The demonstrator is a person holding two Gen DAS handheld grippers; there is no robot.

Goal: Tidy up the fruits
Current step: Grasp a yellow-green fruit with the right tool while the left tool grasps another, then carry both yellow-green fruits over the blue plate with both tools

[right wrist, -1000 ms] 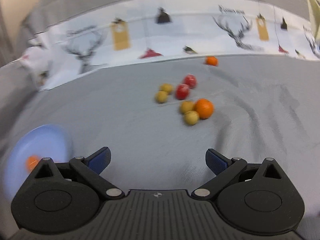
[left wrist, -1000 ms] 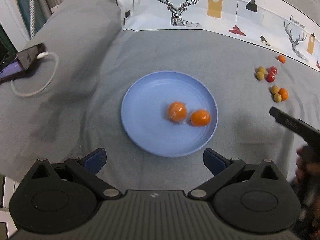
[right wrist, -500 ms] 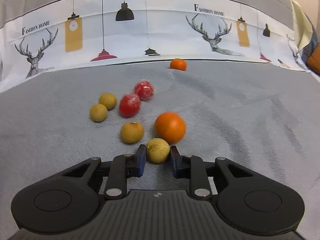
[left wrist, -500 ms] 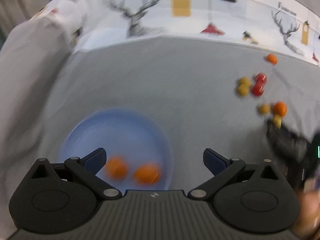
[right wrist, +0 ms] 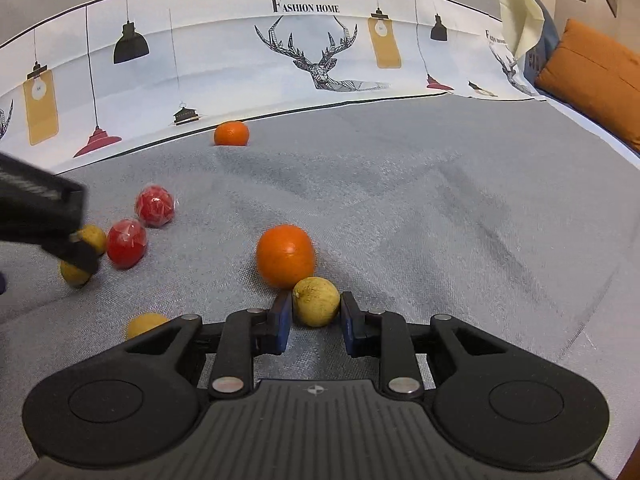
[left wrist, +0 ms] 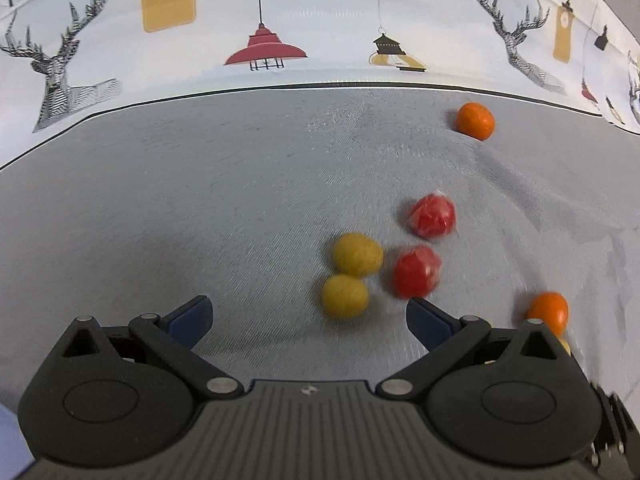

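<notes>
The right gripper pinches a yellow fruit between its blue pads, on the grey cloth. An orange touches this fruit from behind. The left gripper has its jaws spread, nothing between them, with two yellow fruits and two red fruits just ahead on the cloth. A second orange lies far back, near the printed fabric. One more yellow fruit sits left of the right gripper.
</notes>
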